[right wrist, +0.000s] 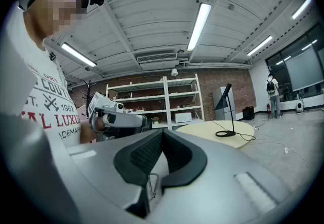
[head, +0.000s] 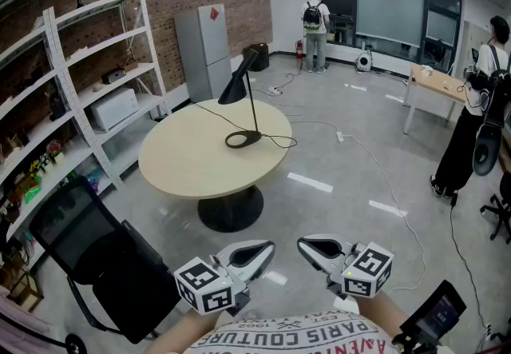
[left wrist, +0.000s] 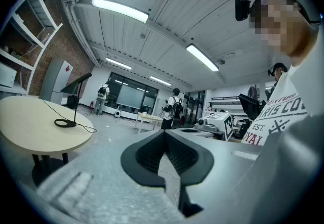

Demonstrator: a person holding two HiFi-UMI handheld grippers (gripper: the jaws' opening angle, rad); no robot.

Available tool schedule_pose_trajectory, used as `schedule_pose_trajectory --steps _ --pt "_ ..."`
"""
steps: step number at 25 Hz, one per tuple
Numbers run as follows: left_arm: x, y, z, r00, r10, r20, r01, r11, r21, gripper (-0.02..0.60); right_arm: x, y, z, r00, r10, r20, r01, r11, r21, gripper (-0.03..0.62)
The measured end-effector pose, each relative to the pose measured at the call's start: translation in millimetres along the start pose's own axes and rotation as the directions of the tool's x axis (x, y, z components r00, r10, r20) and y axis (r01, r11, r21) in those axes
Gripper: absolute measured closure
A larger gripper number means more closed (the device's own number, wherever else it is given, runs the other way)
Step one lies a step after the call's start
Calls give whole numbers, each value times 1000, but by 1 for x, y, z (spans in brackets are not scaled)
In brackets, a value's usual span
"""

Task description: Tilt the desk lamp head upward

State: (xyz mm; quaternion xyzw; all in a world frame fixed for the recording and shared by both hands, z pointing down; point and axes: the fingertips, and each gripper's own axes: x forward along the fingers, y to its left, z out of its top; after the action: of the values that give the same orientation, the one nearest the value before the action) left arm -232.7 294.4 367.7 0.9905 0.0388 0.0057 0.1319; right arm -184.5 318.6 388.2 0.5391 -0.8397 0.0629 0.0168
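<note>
You had the left tongs (head: 252,253) and right tongs (head: 322,248) near your chest, both pressed together on nothing. The black desk lamp (head: 252,105) stood well apart on the far round surface (head: 172,173), lamp head (head: 235,87) angled down. Shoving that head risked tipping the slim stem or dragging its cord (head: 281,141).

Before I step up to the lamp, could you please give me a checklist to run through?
1. Black desk lamp upright on the round beige table: ok.
2. Its cone-shaped head points down, not yet tilted: ok.
3. Left gripper open for grasping: not ok, shut and empty.
4. Right gripper open: not ok, shut and empty.
5. Lamp within reach: not ok, grey floor lies between.
6. Black office chair clear of the path: ok, off to the left.
</note>
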Motion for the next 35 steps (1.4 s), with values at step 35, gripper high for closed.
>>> schedule_pose_trajectory --steps 35 --pt "40 16 -9 999 -50 18 51 996 -70 586 -13 -43 -8 997 -70 10 69 996 50 588"
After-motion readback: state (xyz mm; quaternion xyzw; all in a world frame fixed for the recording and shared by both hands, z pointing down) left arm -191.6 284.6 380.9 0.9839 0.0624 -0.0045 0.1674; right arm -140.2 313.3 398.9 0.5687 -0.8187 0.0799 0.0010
